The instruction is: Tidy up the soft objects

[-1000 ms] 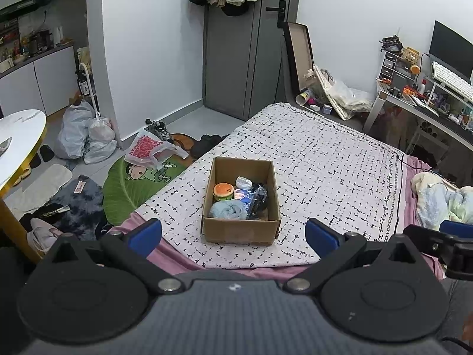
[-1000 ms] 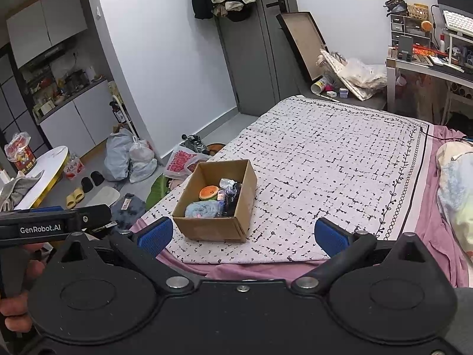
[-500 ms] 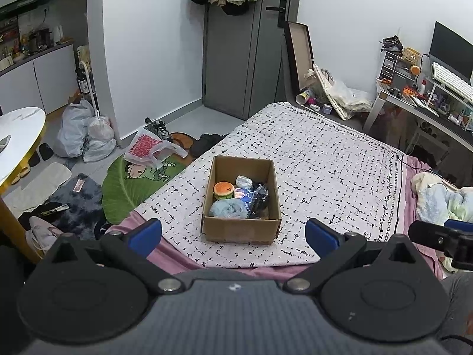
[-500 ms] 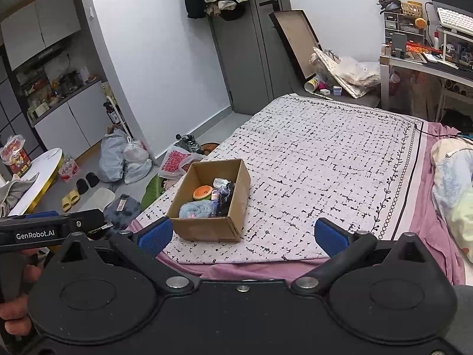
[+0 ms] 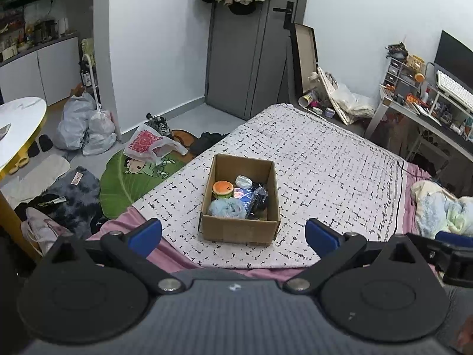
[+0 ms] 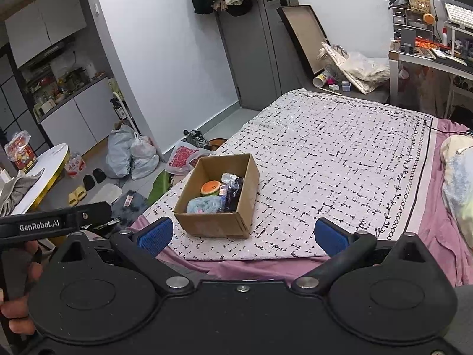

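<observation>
An open cardboard box [image 5: 240,230] sits on the patterned bedspread [image 5: 325,171] near the bed's front edge; it also shows in the right wrist view [image 6: 212,223]. Inside lie a fluffy blue soft thing [image 5: 227,208], an orange round toy [image 5: 223,188], a small pale bundle [image 5: 243,181] and a dark crinkly packet [image 5: 257,198]. My left gripper [image 5: 233,233] is open and empty, held back from the box. My right gripper [image 6: 243,233] is open and empty, also short of the box.
A crumpled pale blue and cream blanket [image 5: 443,210] lies at the bed's right. The floor to the left holds a green leaf mat [image 5: 130,177], plastic bags [image 5: 85,130] and shoes. A round white table [image 5: 17,127] is far left, a cluttered desk [image 5: 425,103] far right.
The right gripper's view has drifted slightly, so the box sits a little further left and lower in it. The left gripper has hardly moved. Both stay open.
</observation>
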The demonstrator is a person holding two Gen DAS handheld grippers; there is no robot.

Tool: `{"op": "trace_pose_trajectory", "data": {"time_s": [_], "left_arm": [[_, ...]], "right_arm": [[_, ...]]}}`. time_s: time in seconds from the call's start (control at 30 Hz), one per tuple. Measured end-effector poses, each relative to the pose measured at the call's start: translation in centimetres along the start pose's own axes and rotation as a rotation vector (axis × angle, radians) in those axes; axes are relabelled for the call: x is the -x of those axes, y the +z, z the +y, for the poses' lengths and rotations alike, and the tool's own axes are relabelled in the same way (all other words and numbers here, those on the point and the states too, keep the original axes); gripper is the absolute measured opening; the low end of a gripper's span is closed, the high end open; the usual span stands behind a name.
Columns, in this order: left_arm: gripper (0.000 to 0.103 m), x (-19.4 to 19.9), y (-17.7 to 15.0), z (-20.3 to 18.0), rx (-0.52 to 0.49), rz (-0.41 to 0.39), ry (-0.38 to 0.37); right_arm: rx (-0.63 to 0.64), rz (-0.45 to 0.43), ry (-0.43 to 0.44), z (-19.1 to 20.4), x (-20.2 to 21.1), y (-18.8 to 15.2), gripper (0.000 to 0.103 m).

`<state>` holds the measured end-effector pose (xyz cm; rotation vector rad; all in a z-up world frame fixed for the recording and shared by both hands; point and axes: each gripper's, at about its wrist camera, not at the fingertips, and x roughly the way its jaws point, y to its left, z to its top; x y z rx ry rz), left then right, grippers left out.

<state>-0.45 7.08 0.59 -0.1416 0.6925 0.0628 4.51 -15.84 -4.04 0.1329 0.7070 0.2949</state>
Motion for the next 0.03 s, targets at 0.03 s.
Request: {"op": "trace_pose_trajectory", "data": {"time_s": [0.03], "left_arm": [[0.102, 0.04, -0.01, 0.03, 0.003, -0.004, 0.001]], "right_arm": [[0.003, 0.000, 0.003, 0.05, -0.09, 0.00, 0.103]]}}
